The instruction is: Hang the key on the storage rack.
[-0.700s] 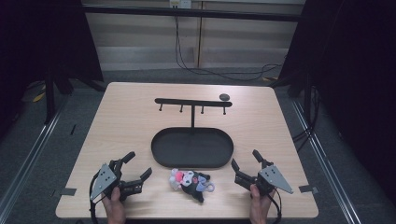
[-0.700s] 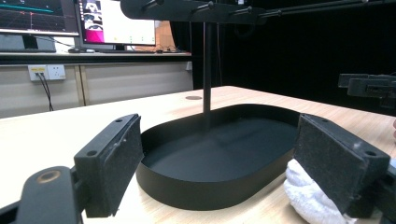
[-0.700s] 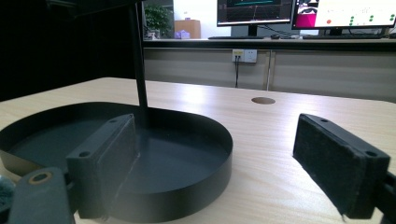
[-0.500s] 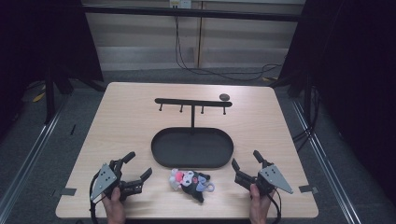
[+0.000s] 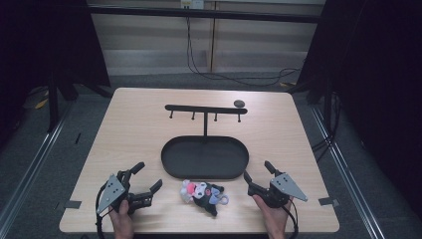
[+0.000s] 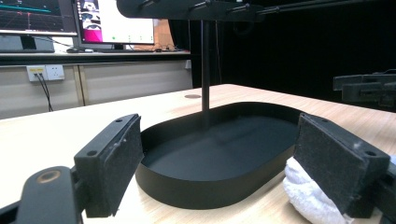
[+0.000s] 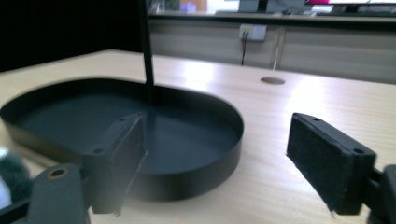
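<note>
Broadly, nothing has shifted since the earlier frames: both tongs rest at the near desk (image 5: 124,124) edge as before. Left tongs (image 5: 147,179) stand wide open, holding nothing; right tongs (image 5: 257,171) likewise wide open and empty. The plush toy (image 5: 201,192) lies on the desk between them, just in front of the black oval tray (image 5: 171,167). In the left gripper view only a white edge of the toy shows behind one pad. The tray holds only the post of its hook stand (image 5: 205,110).
</note>
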`<act>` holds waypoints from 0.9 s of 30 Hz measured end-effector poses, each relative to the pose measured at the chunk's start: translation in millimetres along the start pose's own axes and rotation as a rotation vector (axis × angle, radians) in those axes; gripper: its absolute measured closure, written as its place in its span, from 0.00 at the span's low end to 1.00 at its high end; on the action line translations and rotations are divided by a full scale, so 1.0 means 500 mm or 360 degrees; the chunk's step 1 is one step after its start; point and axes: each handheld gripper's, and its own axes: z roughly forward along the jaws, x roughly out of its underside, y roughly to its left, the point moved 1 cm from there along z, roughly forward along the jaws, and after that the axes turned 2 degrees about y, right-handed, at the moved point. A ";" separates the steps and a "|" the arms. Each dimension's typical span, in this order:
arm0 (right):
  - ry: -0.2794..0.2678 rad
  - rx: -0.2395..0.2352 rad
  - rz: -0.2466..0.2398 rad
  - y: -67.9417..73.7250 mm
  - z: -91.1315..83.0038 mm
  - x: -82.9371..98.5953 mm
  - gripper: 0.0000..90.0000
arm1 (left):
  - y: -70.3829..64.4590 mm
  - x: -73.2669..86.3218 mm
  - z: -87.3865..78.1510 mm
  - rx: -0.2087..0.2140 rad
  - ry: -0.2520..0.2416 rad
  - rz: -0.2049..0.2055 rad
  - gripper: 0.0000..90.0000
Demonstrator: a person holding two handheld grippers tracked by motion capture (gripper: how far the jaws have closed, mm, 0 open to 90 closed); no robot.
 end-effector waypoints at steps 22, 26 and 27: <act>0.0362 -0.0534 -0.0054 0.059 0.022 -0.051 0.53 | 0.000 0.000 0.000 -0.0003 -0.0003 -0.0001 0.17; 0.0412 -0.0605 -0.0078 0.064 0.028 -0.063 0.50 | 0.000 0.000 0.000 -0.0002 -0.0001 -0.0002 0.17; 0.0412 -0.0605 -0.0078 0.064 0.028 -0.063 0.50 | 0.000 0.000 0.000 -0.0002 -0.0001 -0.0002 0.17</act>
